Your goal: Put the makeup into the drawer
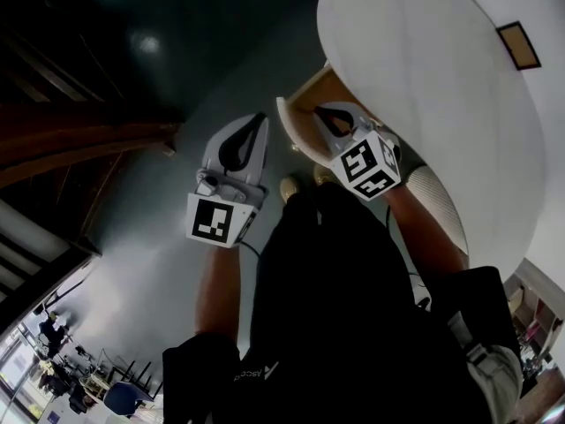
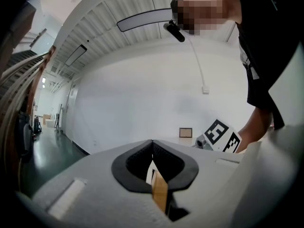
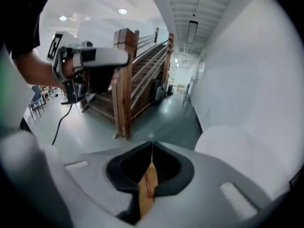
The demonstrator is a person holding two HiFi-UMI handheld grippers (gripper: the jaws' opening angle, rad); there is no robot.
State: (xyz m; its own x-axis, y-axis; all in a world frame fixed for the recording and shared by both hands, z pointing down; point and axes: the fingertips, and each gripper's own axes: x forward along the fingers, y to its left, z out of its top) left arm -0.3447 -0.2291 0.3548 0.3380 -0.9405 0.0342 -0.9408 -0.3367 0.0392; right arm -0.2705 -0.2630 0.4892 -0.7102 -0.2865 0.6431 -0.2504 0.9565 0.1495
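Observation:
No makeup shows in any view. In the head view my left gripper is held over the dark floor. My right gripper is beside it, at the edge of the round white table. A light wooden piece, perhaps the drawer, shows under that edge, behind the right gripper. In the left gripper view the left gripper has its tips touching and nothing between them. It faces a white wall, with the right gripper's marker cube at the right. The right gripper is likewise shut and empty, and its view shows the left gripper at upper left.
A wooden staircase rises over the dark green floor. A small brown-framed square hangs on the white wall. The person's dark clothing fills the lower head view. Chairs and desks stand far off at lower left.

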